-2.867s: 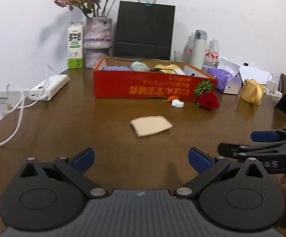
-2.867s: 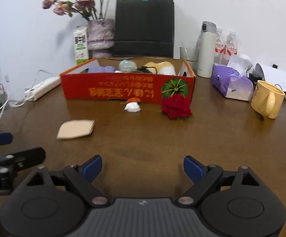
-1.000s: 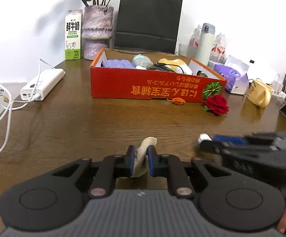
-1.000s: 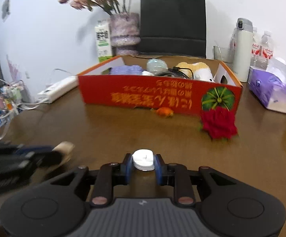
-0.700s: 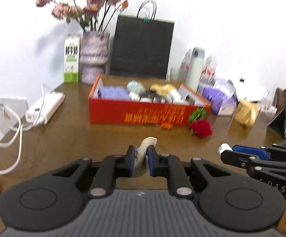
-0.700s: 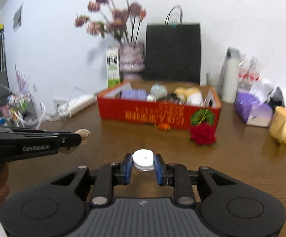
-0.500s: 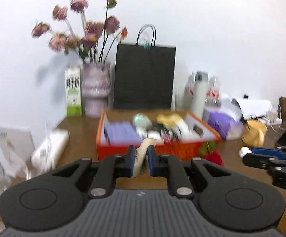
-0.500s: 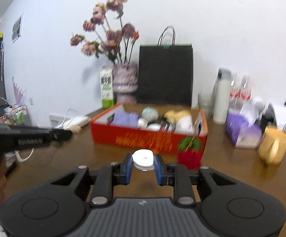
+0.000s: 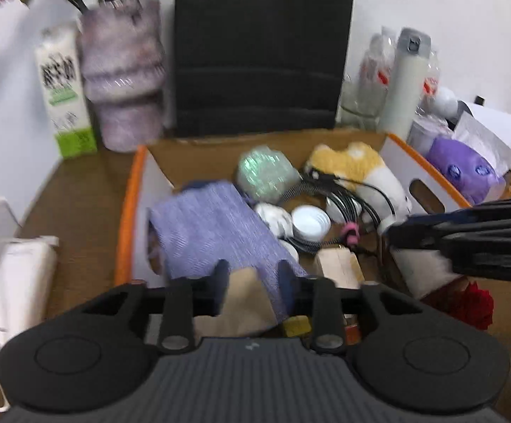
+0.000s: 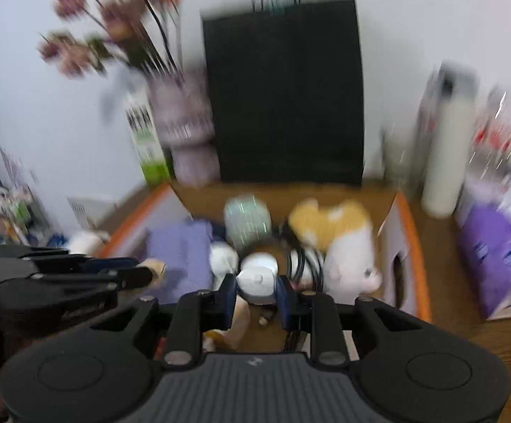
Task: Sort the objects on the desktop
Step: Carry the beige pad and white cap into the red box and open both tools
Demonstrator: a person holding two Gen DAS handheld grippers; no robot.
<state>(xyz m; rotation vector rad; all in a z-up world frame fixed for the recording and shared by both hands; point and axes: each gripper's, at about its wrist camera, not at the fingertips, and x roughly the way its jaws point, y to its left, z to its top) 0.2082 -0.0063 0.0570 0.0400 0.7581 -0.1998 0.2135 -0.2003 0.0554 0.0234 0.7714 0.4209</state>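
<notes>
My left gripper (image 9: pixel 252 275) hangs over the near left part of the orange cardboard box (image 9: pixel 128 211). Its jaws are opening, and a folded beige cloth (image 9: pixel 246 299) sits loose between the fingers, above a purple cloth (image 9: pixel 213 232) in the box. My right gripper (image 10: pixel 255 290) is shut on a small white rounded case (image 10: pixel 257 280) over the box's middle (image 10: pixel 414 246). In the right wrist view the left gripper (image 10: pixel 142 271) reaches in from the left. In the left wrist view the right gripper (image 9: pixel 396 236) reaches in from the right.
The box holds a green ball (image 9: pixel 266 172), a yellow and white plush (image 9: pixel 357 172), black cables and white cups. Behind it stand a black paper bag (image 9: pixel 262 46), a vase (image 9: pixel 121 77), a milk carton (image 9: pixel 63 91) and a white flask (image 9: pixel 407 81). A red rose (image 9: pixel 470 303) lies right.
Both grippers have swung forward from above the table to above the box. The left jaws have spread apart around the beige cloth. The right gripper still clamps the white case.
</notes>
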